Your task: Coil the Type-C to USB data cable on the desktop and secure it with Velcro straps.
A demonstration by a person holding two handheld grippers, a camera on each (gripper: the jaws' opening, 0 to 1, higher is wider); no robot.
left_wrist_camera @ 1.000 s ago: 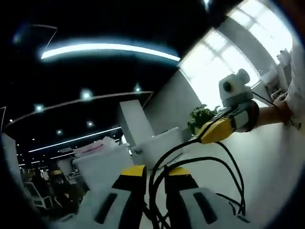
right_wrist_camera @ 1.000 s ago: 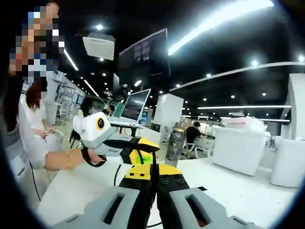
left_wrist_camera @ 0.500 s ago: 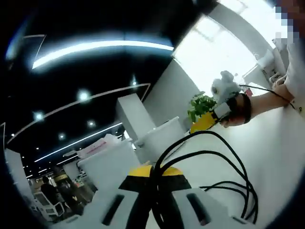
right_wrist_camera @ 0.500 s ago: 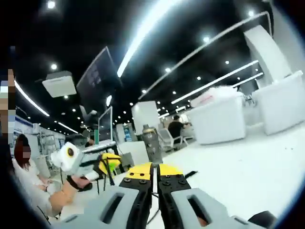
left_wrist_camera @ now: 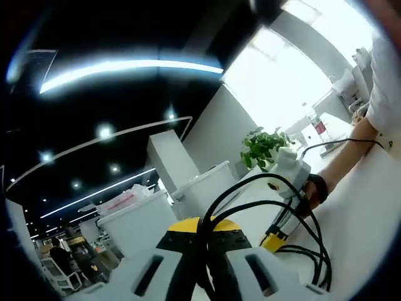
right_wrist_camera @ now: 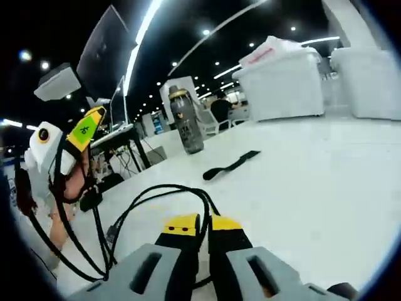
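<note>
The black data cable point(left_wrist_camera: 299, 202) rises in loops from between my left gripper's point(left_wrist_camera: 202, 224) yellow tips, which are shut on it, and hangs down at the right. My right gripper point(left_wrist_camera: 274, 240) shows there in a hand, low near the white desktop point(left_wrist_camera: 369, 213). In the right gripper view, my right gripper point(right_wrist_camera: 202, 221) is shut on the cable point(right_wrist_camera: 164, 188), which arcs left toward my left gripper point(right_wrist_camera: 86, 128), held up at the left edge. A black Velcro strap point(right_wrist_camera: 230, 165) lies flat on the desktop point(right_wrist_camera: 313, 169) beyond the jaws.
A grey bottle point(right_wrist_camera: 186, 122) stands at the far side of the desktop, behind the strap. White bins point(right_wrist_camera: 285, 81) sit further back. A potted plant point(left_wrist_camera: 262, 147) and white boxes point(left_wrist_camera: 200, 188) stand past the table. A person's sleeve point(left_wrist_camera: 385, 81) is at the right.
My left gripper's jaws, apart a second ago, have shut on the cable. The right gripper has dropped from raised to low near the desktop, and its view now tilts down onto the strap.
</note>
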